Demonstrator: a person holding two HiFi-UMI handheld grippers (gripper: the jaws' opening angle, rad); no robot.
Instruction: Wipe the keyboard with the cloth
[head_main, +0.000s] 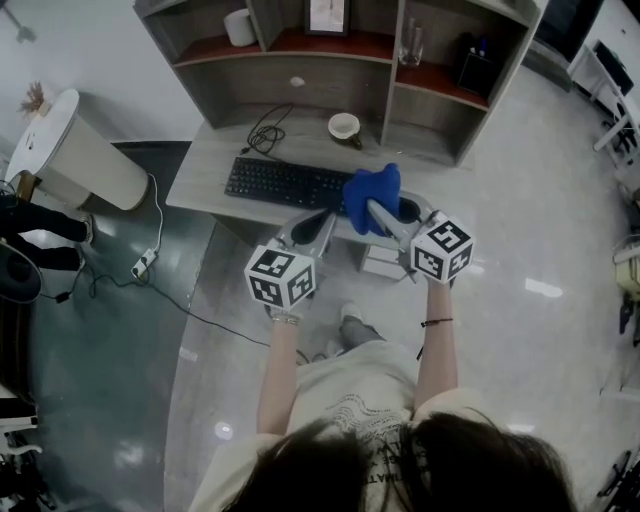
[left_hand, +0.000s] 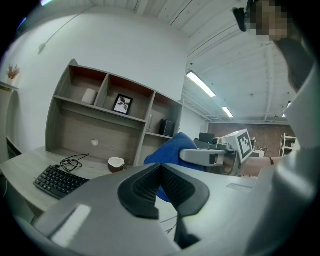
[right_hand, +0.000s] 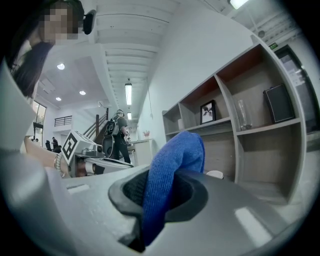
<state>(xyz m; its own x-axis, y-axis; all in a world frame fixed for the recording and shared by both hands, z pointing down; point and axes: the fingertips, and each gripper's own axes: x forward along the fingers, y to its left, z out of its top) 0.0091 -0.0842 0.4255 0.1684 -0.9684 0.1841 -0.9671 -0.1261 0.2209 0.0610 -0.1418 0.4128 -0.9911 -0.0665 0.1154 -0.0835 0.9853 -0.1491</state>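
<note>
A black keyboard (head_main: 275, 183) (left_hand: 56, 181) lies on the grey desk (head_main: 200, 165), its cable coiled behind it. My right gripper (head_main: 385, 215) (right_hand: 160, 200) is shut on a blue cloth (head_main: 374, 195) (right_hand: 172, 175) (left_hand: 170, 152), held in the air over the keyboard's right end. The cloth bulges up from between the jaws. My left gripper (head_main: 318, 226) (left_hand: 161, 181) hovers just left of it near the desk's front edge, jaws pressed together with nothing in them.
A small white bowl (head_main: 344, 126) (left_hand: 116, 163) sits behind the keyboard. The shelf unit (head_main: 340, 50) above the desk holds a picture frame (left_hand: 122, 104), a white cup (head_main: 239, 27) and a glass (head_main: 412, 45). A white bin (head_main: 70, 150) stands left of the desk.
</note>
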